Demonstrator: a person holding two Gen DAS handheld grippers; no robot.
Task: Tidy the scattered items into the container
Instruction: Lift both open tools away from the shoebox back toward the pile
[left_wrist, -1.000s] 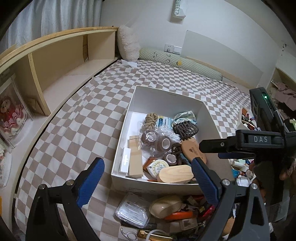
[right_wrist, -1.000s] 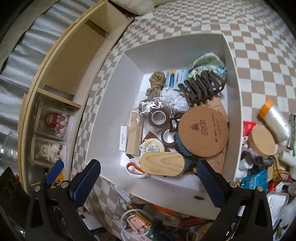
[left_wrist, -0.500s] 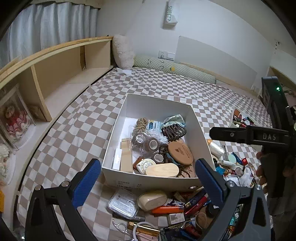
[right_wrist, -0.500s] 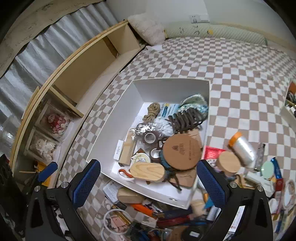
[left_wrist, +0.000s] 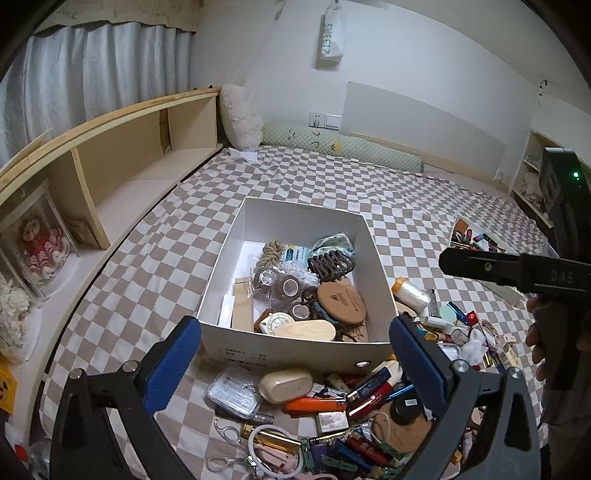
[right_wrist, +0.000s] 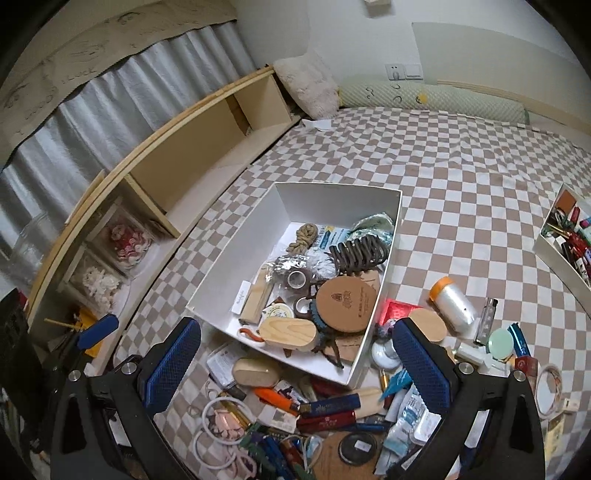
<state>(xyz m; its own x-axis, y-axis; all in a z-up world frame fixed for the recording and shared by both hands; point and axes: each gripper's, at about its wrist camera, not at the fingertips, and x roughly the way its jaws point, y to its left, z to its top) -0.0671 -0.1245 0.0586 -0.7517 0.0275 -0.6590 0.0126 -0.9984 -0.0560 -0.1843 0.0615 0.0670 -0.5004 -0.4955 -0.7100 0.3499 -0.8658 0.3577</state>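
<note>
The box (left_wrist: 295, 352) looks like smooth white card. The round coaster (left_wrist: 341, 303) in it looks like rough cork, the oval block (left_wrist: 306, 329) like pale wood. The checked cover (left_wrist: 122, 291) is soft cloth.

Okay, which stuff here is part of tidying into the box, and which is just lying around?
Part of the job:
white box
orange lighter
clear plastic case
capped film roll

Just lying about:
wooden shelf
fluffy pillow
green bolster
</note>
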